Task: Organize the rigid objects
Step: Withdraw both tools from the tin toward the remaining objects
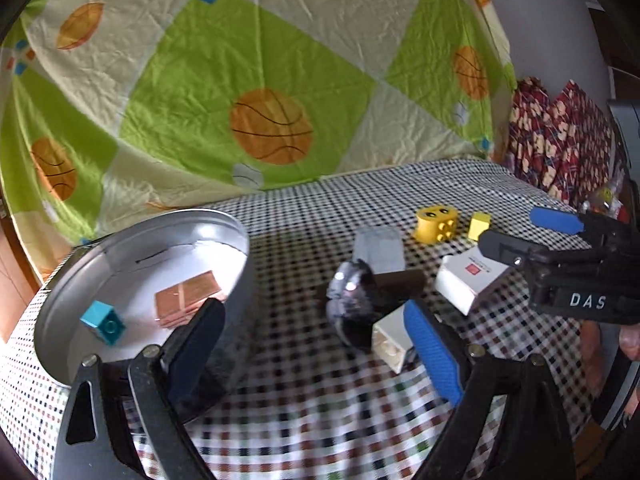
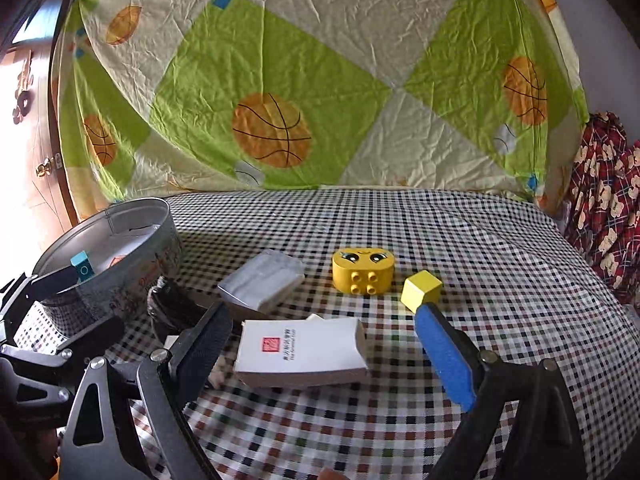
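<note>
- While both claws hang over the checked bench (image 2: 480, 248), left claw (image 1: 316, 344) stands wide apart, gripping nothing.
- Right claw (image 2: 320, 344) also spread apart, empty; white box (image 2: 304, 350) lies on the bench between its fingers.
- Round tin (image 1: 240, 248) at left holds a teal brick (image 1: 105, 322) and a copper-coloured block (image 1: 188, 298).
- Yellow face brick (image 2: 363, 270) and yellow cube (image 2: 421, 290) sit beyond the box; grey packet (image 2: 262, 280) is left of them.
- Dark blurry object (image 1: 352, 296) lies near the tin.

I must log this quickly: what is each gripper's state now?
Left gripper: open, holding nothing.
Right gripper: open, holding nothing; the white box lies between its fingers, ungripped.
</note>
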The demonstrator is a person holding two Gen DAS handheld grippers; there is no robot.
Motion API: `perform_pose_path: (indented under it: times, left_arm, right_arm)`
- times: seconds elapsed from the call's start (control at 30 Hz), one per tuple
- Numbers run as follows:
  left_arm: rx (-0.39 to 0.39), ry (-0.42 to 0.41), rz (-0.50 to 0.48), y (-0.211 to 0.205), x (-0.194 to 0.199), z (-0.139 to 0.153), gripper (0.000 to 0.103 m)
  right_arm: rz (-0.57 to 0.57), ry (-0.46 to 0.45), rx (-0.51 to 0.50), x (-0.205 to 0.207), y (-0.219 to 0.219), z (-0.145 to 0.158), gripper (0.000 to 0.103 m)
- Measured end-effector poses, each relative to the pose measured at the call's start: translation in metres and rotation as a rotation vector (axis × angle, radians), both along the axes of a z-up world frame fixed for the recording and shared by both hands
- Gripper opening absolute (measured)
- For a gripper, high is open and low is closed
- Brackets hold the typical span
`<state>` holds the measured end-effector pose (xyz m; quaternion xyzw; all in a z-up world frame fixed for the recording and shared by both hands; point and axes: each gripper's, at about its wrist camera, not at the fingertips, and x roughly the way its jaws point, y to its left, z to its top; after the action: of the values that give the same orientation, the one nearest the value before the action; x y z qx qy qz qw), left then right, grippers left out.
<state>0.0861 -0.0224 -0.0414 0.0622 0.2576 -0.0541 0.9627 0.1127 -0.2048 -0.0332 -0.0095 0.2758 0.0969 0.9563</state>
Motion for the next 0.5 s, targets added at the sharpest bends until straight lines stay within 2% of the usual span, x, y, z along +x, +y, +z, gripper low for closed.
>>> perform_pose_path:
  times: [0.13, 0.2, 0.43, 0.5]
  left_arm:
    - [-0.013, 0.068, -0.038, -0.011, 0.016, -0.005, 0.083]
    - [-0.016, 0.11, -0.06, -0.018, 0.025, -0.007, 0.082]
    - [-0.01, 0.167, -0.059, -0.027, 0.045, -0.015, 0.076]
    - [-0.029, 0.2, -0.056, -0.025, 0.052, -0.018, 0.069]
  right_arm:
    - [-0.013, 0.016, 0.013, 0.002, -0.005, -0.004, 0.094]
    - [-0.018, 0.02, 0.022, 0.004, -0.008, -0.006, 0.094]
    - [-0.024, 0.06, 0.04, 0.008, -0.01, -0.009, 0.094]
    - [-0.03, 0.071, 0.052, 0.009, -0.012, -0.01, 0.094]
